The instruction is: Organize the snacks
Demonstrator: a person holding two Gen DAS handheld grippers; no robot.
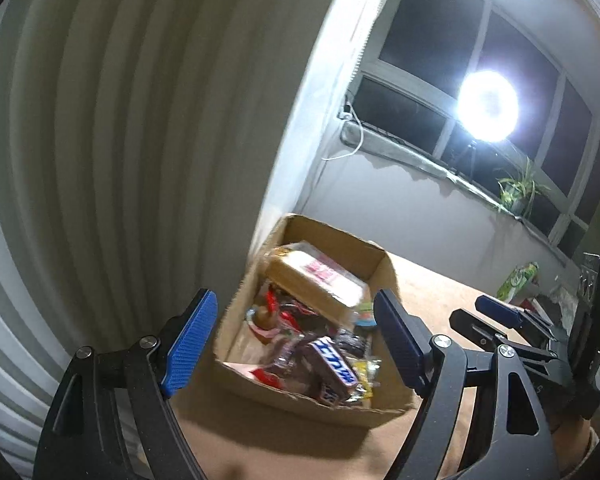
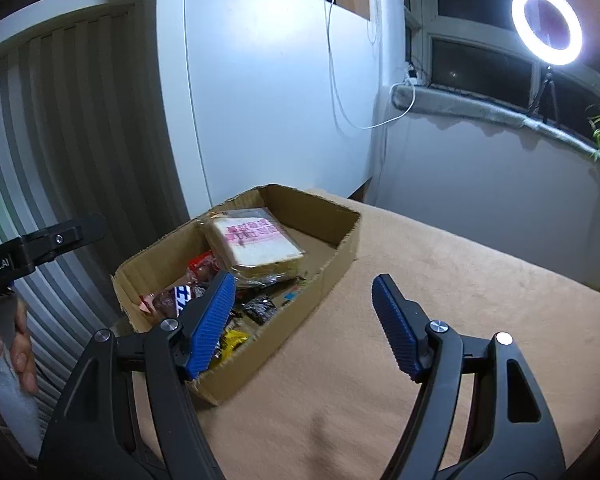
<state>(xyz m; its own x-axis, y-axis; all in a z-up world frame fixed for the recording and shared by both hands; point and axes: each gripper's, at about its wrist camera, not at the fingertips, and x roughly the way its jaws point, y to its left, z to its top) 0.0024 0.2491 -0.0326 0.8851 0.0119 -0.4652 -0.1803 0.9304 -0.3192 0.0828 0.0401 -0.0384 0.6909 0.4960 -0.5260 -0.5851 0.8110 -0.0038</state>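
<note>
An open cardboard box (image 1: 380,258) (image 2: 340,236) sits on a tan table, full of snacks: a wrapped bread pack (image 1: 320,280) (image 2: 252,240), a Snickers bar (image 1: 332,364) (image 2: 180,296) and several small wrapped sweets. My left gripper (image 1: 296,344) is open and empty, its jaws spread above the near end of the box. My right gripper (image 2: 304,324) is open and empty, hovering over the box's right wall and the table. The right gripper also shows in the left wrist view (image 1: 488,316).
The tan table (image 2: 440,300) stretches right of the box. A white cabinet (image 2: 280,100) and ribbed wall (image 1: 100,140) stand behind the box. A ring light (image 2: 546,24) and a plant (image 1: 518,192) stand on the windowsill. A green packet (image 1: 518,280) lies at the far right.
</note>
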